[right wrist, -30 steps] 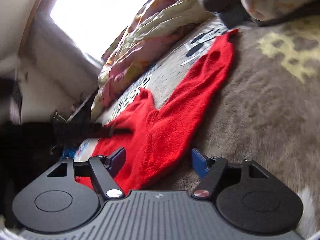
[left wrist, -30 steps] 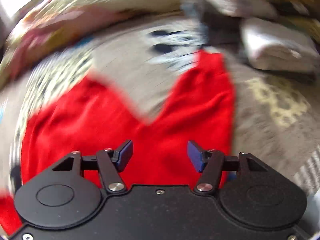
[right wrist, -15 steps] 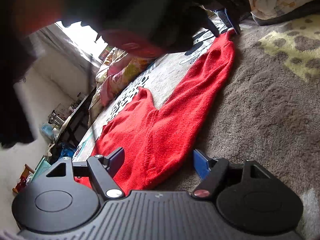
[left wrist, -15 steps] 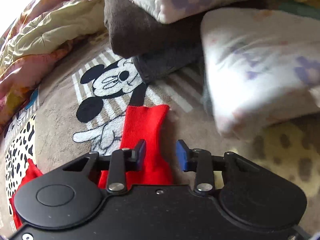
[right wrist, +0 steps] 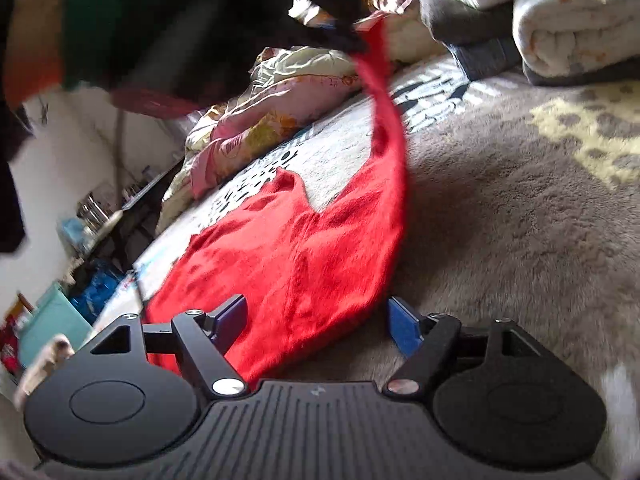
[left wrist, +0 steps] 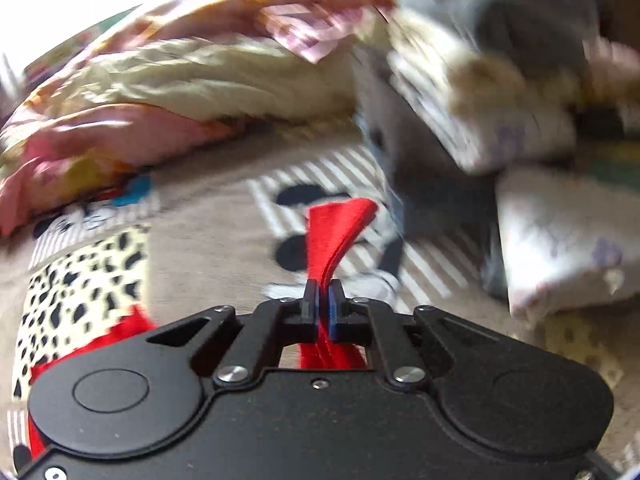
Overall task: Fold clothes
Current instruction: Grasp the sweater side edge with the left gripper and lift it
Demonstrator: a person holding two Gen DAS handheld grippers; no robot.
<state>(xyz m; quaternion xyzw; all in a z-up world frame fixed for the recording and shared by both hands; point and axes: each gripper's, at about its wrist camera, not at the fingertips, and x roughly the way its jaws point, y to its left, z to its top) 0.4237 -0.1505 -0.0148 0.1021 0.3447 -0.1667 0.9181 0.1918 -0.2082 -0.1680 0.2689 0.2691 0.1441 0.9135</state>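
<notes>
Grey plush blanket (right wrist: 500, 220), left gripper (left wrist: 323, 300) fingers pinching red garment (right wrist: 300, 256), right gripper (right wrist: 316, 322) fingers wide

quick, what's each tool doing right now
Left tool: has just closed, shut on the red sleeve, lifted off the blanket.
Right tool: open, holding nothing, low over the garment's edge.

One red garment (right wrist: 304, 248) lies on one grey plush blanket (right wrist: 500, 208). Two grippers show: the left gripper (left wrist: 323, 304) and the right gripper (right wrist: 316, 320). One rolled white quilt (right wrist: 576, 24) sits behind.
</notes>
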